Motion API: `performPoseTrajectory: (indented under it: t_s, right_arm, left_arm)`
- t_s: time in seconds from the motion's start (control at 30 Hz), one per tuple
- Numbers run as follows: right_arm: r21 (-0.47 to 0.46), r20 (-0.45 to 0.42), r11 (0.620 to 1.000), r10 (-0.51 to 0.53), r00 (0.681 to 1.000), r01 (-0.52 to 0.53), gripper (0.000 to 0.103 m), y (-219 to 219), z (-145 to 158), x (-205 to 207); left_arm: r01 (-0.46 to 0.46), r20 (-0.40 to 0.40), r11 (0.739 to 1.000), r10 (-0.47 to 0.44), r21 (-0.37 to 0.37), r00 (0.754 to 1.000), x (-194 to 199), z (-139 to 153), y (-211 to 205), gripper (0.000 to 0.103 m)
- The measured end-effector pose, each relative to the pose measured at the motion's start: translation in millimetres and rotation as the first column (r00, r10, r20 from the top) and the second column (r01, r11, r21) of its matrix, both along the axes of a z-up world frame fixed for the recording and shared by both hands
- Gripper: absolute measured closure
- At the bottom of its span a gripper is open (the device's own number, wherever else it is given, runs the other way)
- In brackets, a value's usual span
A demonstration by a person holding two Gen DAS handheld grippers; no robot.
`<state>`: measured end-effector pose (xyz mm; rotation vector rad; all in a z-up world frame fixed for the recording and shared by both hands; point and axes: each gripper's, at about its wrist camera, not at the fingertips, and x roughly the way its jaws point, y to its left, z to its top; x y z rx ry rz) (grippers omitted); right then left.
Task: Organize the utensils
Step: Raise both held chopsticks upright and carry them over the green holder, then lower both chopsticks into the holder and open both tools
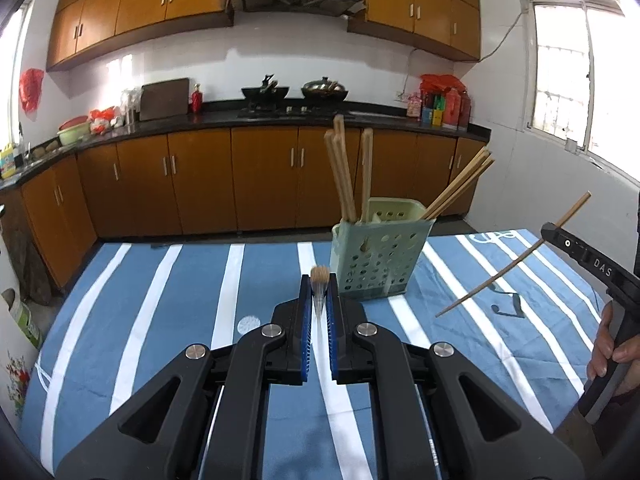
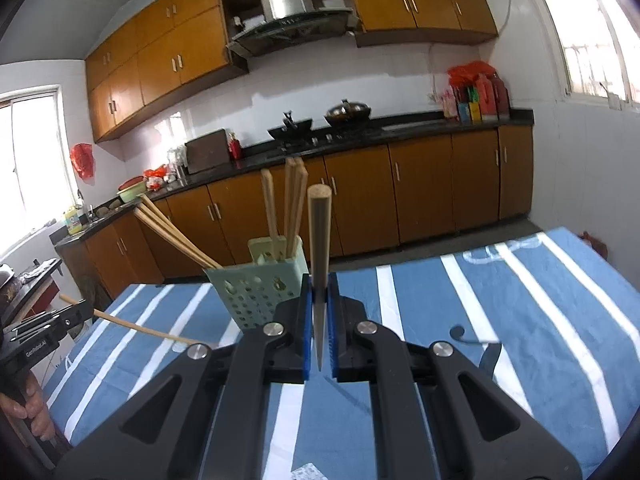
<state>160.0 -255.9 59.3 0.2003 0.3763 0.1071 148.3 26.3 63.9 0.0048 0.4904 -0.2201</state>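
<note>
A pale green perforated utensil holder [image 1: 376,256] stands on the blue striped tablecloth [image 1: 200,300] and holds several wooden chopsticks [image 1: 344,176]. My left gripper [image 1: 319,292] is shut on a single chopstick [image 1: 320,280] that points forward, just short of the holder. My right gripper [image 2: 319,292] is shut on another chopstick [image 2: 319,248], held upright just right of the holder [image 2: 260,288]. In the left wrist view the right gripper [image 1: 548,236] shows at the right with its chopstick [image 1: 516,258] slanted. In the right wrist view the left gripper [image 2: 82,312] shows at far left with its chopstick [image 2: 136,326].
A dark ladle-like utensil [image 1: 508,310] lies on the cloth to the right of the holder; it also shows in the right wrist view [image 2: 476,340]. Kitchen cabinets and a counter with woks [image 1: 296,92] run behind the table. The table's far edge is just behind the holder.
</note>
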Motion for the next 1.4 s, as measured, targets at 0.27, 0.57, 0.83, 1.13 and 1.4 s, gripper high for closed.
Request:
performPoseTrajectory:
  t_s: [0.27, 0.57, 0.83, 1.13, 1.4]
  right_arm:
    - [0.002, 0.124, 0.998, 0.069, 0.990, -0.070, 0.095, 3.9, 66.6, -21.2]
    - [-0.017, 0.209, 0.994, 0.106, 0.972, -0.105, 0.095, 13.9, 126.1, -12.0]
    - [-0.039, 0.131, 0.994, 0.105, 0.986, -0.101, 0.095, 26.2, 126.9, 47.2]
    - [-0.046, 0.013, 0.992, 0.115, 0.993, -0.114, 0.095, 36.0, 95.3, 103.7]
    - [-0.064, -0.008, 0.991, 0.114, 0.993, -0.114, 0.095, 42.0, 81.4, 119.8]
  left_arm:
    - [0.051, 0.119, 0.999, -0.050, -0.011, 0.992, -13.6, 53.2, -7.4, 0.096]
    - [0.068, 0.277, 0.996, -0.049, -0.061, 0.960, 0.5, 113.7, -31.8, 0.096]
    - [0.018, 0.322, 0.995, 0.014, -0.095, 0.947, 42.4, 126.6, -48.4, 0.096]
    - [0.005, 0.269, 0.993, 0.027, -0.115, 0.963, 79.2, 95.0, -49.3, 0.096]
    - [0.019, 0.228, 0.993, 0.008, -0.114, 0.974, 92.2, 79.3, -53.9, 0.096]
